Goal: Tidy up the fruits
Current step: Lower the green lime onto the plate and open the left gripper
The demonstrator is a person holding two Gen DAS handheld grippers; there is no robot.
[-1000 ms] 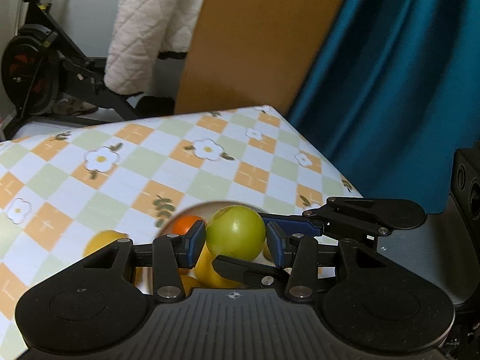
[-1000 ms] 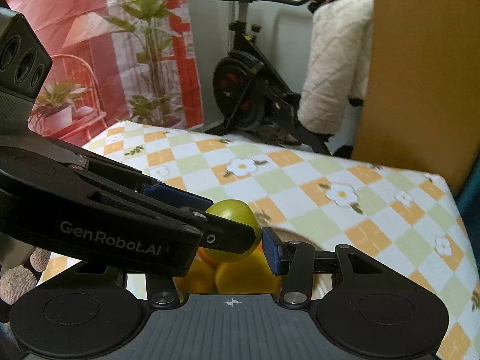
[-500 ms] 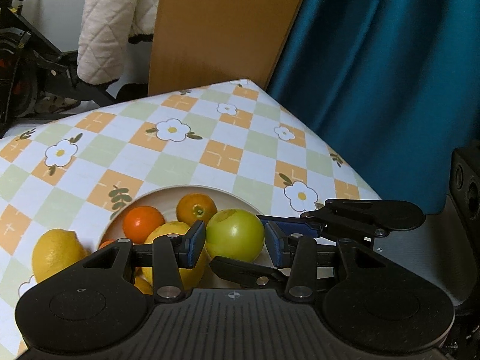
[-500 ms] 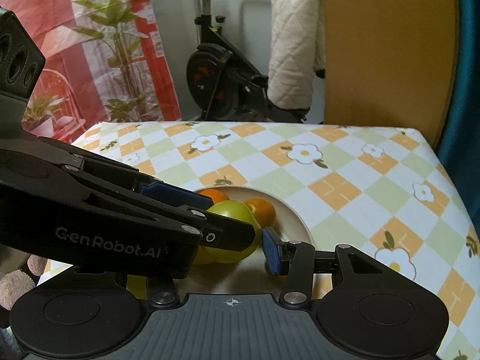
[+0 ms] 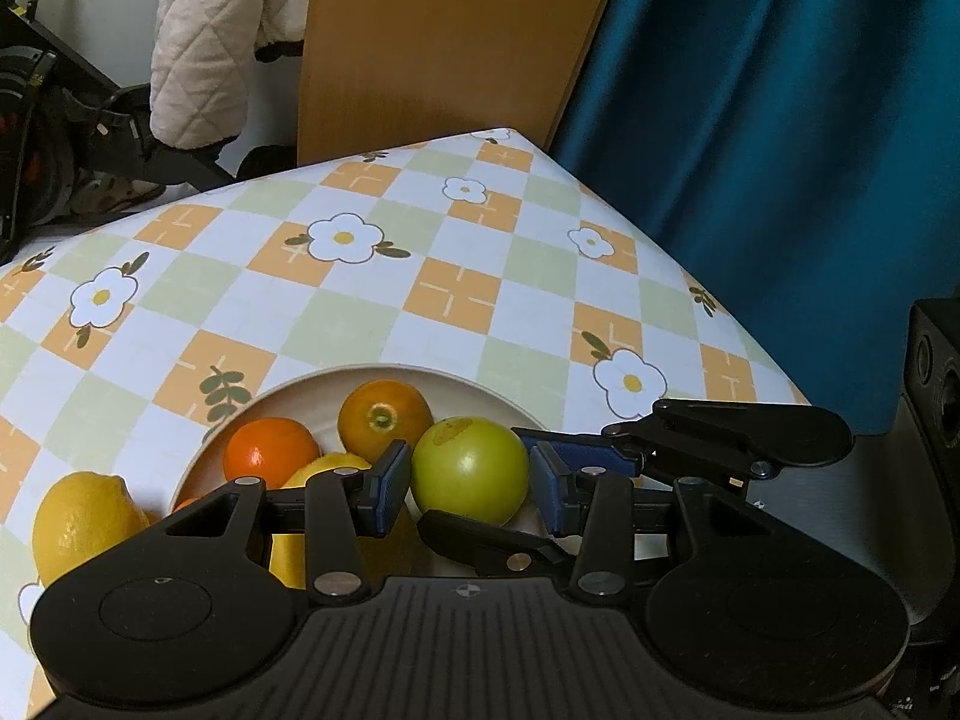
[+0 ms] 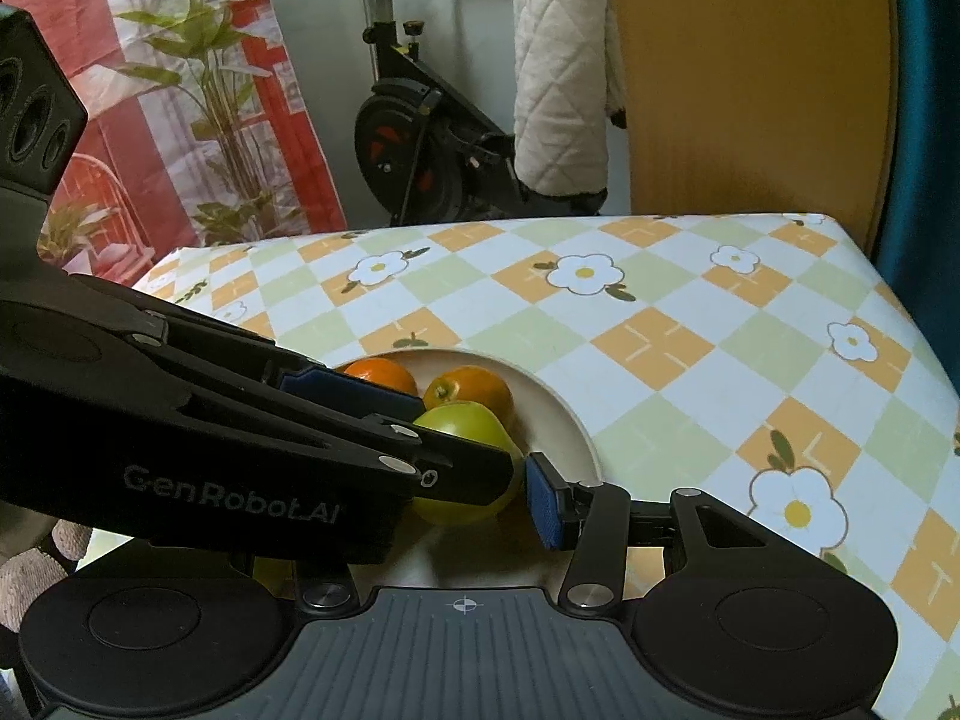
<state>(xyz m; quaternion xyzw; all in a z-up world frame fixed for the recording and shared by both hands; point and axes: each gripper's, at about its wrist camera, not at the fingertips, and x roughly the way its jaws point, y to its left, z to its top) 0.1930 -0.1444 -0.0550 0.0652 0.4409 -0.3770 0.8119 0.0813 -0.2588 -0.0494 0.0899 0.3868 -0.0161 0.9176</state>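
A green apple (image 5: pixel 471 471) hangs just above the near part of a cream plate (image 5: pixel 420 369). My left gripper (image 5: pixel 471 486) is shut on it, one blue pad on each side. My right gripper (image 6: pixel 468 507) comes in from the right and is shut on the same apple; one of its fingers (image 5: pixel 570 450) lies behind the fruit and the other under it. In the right wrist view its left pad is hidden by the left gripper's fingers (image 6: pixel 300 438). The plate holds two oranges (image 5: pixel 270 450) (image 5: pixel 384 414) and a yellow lemon (image 5: pixel 324 468). Another lemon (image 5: pixel 84 516) lies on the cloth left of the plate.
The checked flower tablecloth (image 5: pixel 372 312) ends at an edge on the right, beside a teal curtain (image 5: pixel 780 150). A wooden board (image 5: pixel 444 42), a quilted white coat (image 5: pixel 216 30) and an exercise bike (image 6: pixel 420 144) stand behind the table. A gloved hand (image 6: pixel 30 576) shows at lower left.
Both grippers have come forward and down together with the apple between them. The plate and its oranges, half hidden before, now show in full below the apple.
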